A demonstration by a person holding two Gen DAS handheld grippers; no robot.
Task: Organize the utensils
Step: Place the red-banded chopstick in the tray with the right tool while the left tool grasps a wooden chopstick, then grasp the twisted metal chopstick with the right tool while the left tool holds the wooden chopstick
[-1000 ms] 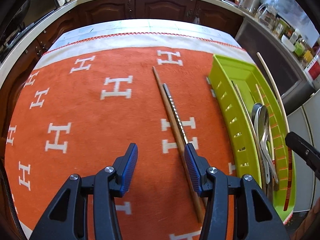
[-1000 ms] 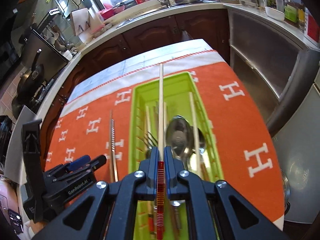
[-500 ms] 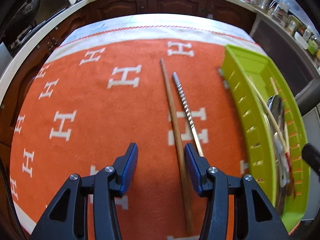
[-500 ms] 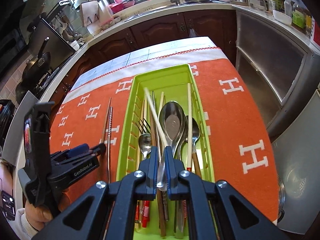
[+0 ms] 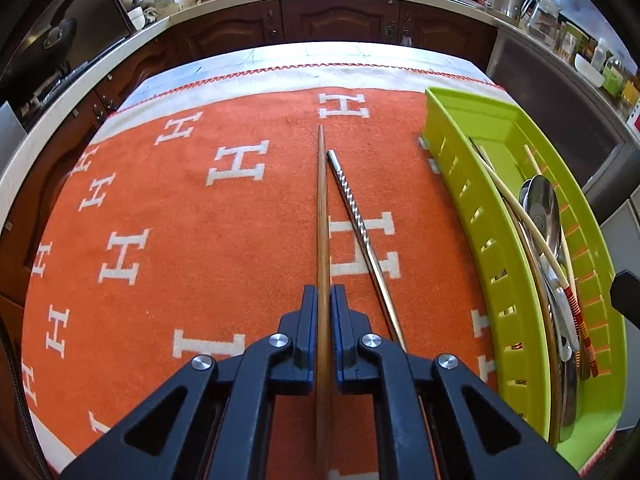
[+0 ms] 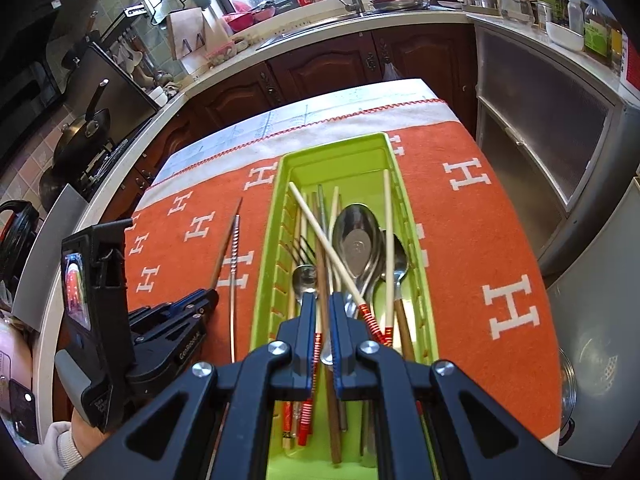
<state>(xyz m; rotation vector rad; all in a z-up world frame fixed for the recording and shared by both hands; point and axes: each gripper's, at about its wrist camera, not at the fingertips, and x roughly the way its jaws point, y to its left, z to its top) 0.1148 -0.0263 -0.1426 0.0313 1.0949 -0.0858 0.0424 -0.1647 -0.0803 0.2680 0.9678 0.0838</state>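
My left gripper [image 5: 324,300] is shut on a brown wooden chopstick [image 5: 322,216] that lies on the orange cloth [image 5: 200,240]. A twisted metal chopstick [image 5: 356,216] lies just right of it. The green utensil tray [image 5: 492,236] is at the right, holding spoons, a fork and several chopsticks. In the right wrist view my right gripper [image 6: 323,312] hovers over the near end of the tray [image 6: 280,216], jaws nearly closed with nothing held. A pale chopstick with a red wrapped end [image 6: 320,236] lies diagonally across the spoons [image 6: 356,240]. The left gripper [image 6: 188,312] shows there too.
The cloth with white H marks covers the table. Dark wood cabinets [image 5: 340,24] and a kitchen counter run behind it. A cabinet with frosted doors [image 6: 532,120] stands at the right. The table's right edge is close to the tray.
My left gripper moved right over the wooden chopstick and shut on it. My right gripper let go of the pale chopstick, which now lies in the tray.
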